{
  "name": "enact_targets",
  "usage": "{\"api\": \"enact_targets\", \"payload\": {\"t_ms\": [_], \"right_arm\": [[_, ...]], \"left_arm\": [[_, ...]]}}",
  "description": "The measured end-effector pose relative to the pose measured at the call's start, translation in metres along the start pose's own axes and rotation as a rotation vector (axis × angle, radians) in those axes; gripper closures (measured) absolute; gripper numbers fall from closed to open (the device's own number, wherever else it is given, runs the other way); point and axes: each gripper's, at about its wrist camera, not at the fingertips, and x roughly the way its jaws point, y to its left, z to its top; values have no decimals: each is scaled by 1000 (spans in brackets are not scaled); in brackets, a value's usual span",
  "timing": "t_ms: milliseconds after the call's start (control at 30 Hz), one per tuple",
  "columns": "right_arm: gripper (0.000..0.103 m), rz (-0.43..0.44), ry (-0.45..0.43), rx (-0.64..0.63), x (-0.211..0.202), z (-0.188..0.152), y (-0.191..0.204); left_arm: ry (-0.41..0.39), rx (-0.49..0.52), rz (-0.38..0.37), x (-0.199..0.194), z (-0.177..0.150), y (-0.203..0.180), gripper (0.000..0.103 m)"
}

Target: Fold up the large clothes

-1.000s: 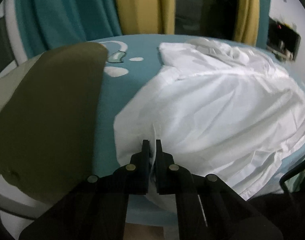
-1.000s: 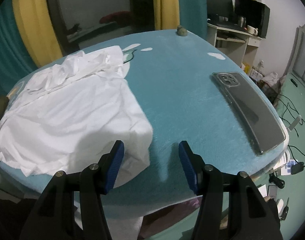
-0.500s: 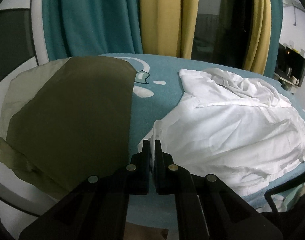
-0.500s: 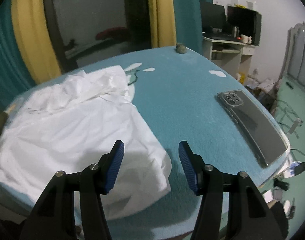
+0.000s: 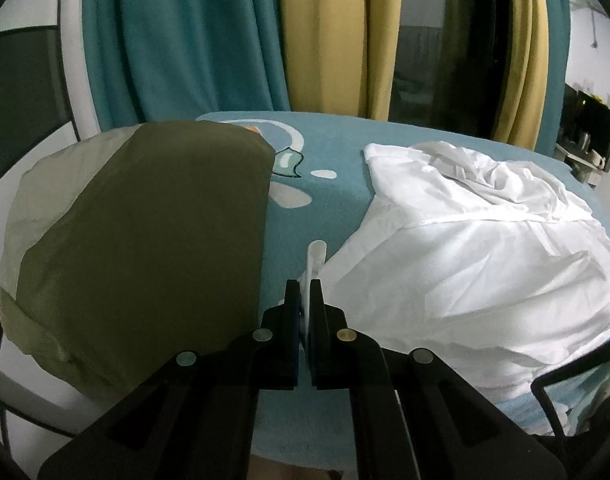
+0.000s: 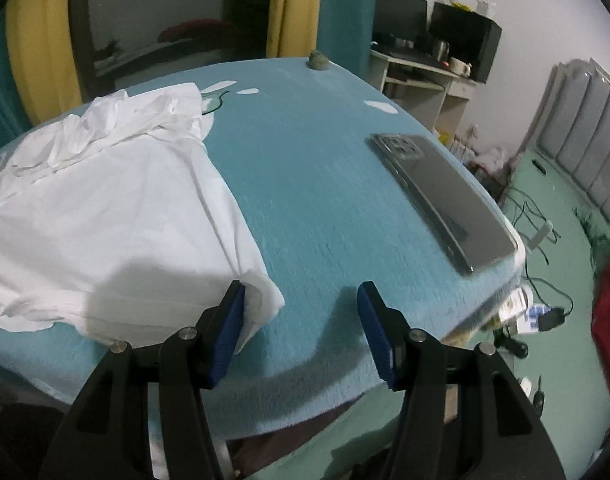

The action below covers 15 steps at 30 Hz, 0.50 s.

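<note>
White shirt point(image 5: 465, 264) edge pinched in closed left tongs point(image 5: 304, 292); right tongs point(image 6: 301, 300) spread wide, left finger touching shirt corner

From the left wrist we look forward along closed fingers, low and close over the teal table cover point(image 5: 325, 152), toward the curtains point(image 5: 233, 36). From the right wrist we look along spread fingers from the table's near edge, across the cover point(image 6: 317, 168) toward a desk point(image 6: 421, 76). Both views share the white shirt point(image 5: 473, 248) point(image 6: 105, 208) and the cover around it.
</note>
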Motion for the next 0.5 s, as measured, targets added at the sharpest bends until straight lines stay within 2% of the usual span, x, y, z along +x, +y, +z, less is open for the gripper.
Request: {"api": "enact_targets", "payload": {"t_ms": [133,167,200,267,400,500], "right_arm": [[47,24,-12,13,5,2,10],[58,29,-18,9,5,3,13],[77,46,-25,-2,5,3,16],[98,76,-26,-37,4,3,24],[99,117,-14,-50,1,9,24],[99,95,-89,-22,-17,23,14]], "left_arm": [[3,-26,-7,0,-7,4,99],[11,-40,-7,1,-8,5,99],[12,-55,-10,1,-9,6,99],[-3,-75,-19,-1,-9,7,99],[-61,-80,-25,-7,-1,6,99],[-105,-67,-26,-15,10,6,99]]}}
